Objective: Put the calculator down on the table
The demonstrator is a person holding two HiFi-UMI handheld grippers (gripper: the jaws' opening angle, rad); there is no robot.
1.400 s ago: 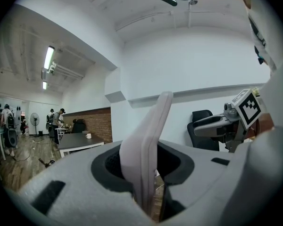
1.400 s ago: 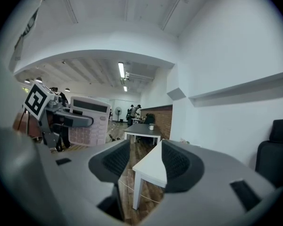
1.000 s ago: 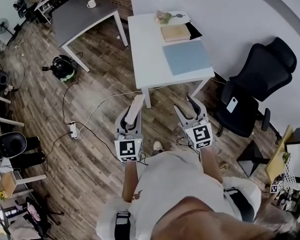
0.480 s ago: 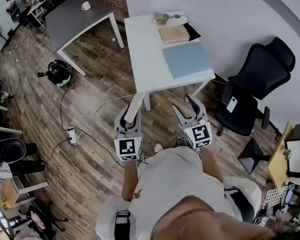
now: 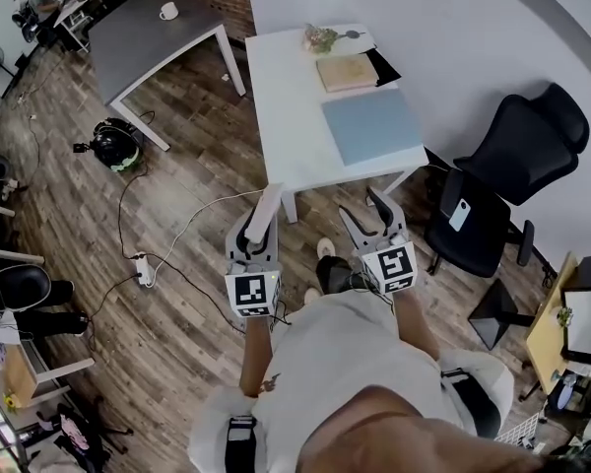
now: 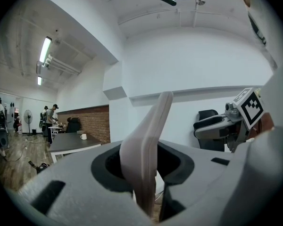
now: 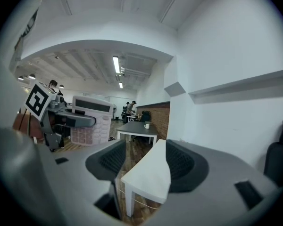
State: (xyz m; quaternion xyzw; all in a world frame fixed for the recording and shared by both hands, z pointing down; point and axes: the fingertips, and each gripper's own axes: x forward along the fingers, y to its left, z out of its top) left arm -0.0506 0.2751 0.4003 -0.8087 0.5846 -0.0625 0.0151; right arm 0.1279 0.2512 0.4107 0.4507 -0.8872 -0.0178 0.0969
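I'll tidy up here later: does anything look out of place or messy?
A cable and power strip trail loose over the floor left of the white table. A phone-like thing lies on the black chair. The calculator stands on edge in the left claw, off the table. Nothing looks spilled or broken.

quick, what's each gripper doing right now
Left gripper: closed on the calculator.
Right gripper: open, nothing between its jaws, which have just been opening.
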